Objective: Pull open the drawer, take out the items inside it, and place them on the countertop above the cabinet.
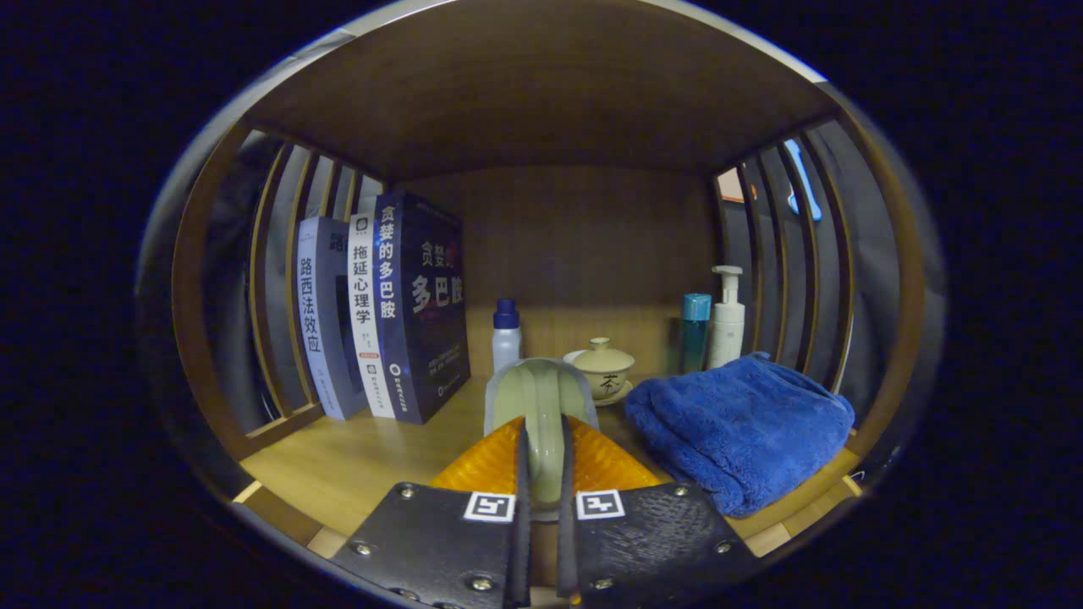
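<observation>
The gripper sits at the bottom centre of the frame, its two fingers drawn nearly together and both pressing on the arched handle of a pale green item, which looks like an iron or a brush, though which I cannot tell; its handle rises in a loop between the fingertips and its body stands just ahead of them; an orange ribbed surface spreads to either side under the handle, just above the fingers; the item hangs over the wooden countertop, whether touching it or just above it I cannot tell; the countertop forms the floor of an open wooden shelf with slatted sides at left and right and a solid back panel; at the left of the frame three books stand upright against the left slats; beyond the fingers, near the back panel, stands a small white bottle with a blue cap; just right of it is a lidded cream cup on a saucer; farther right stand a teal bottle and, just beside it, a white pump bottle; a folded blue towel lies at the lower right, in front of those two bottles.
</observation>
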`<state>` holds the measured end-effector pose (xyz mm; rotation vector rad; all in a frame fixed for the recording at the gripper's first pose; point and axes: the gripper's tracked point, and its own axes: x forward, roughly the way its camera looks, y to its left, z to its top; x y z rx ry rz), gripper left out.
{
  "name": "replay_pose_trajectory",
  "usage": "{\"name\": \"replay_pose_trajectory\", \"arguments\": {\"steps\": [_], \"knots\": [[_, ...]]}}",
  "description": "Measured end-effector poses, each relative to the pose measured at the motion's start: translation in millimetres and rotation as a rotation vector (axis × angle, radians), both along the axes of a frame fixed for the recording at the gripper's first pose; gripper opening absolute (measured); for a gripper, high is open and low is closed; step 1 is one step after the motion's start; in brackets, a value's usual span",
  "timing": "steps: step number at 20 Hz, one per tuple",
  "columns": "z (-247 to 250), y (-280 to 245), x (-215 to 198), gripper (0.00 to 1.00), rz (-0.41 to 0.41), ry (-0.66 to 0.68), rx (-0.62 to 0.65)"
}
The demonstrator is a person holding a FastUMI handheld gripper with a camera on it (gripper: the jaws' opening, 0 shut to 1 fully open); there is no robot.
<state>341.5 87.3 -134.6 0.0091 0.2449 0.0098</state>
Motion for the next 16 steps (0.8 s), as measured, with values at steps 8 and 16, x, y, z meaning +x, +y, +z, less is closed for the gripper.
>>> {"name": "replay_pose_trajectory", "arguments": {"steps": [8, 16], "knots": [[4, 2, -2, 0.32, -0.010, -0.016, -0.015], [22, 5, -6, 0.77, 0.014, -0.079, -0.008]]}}
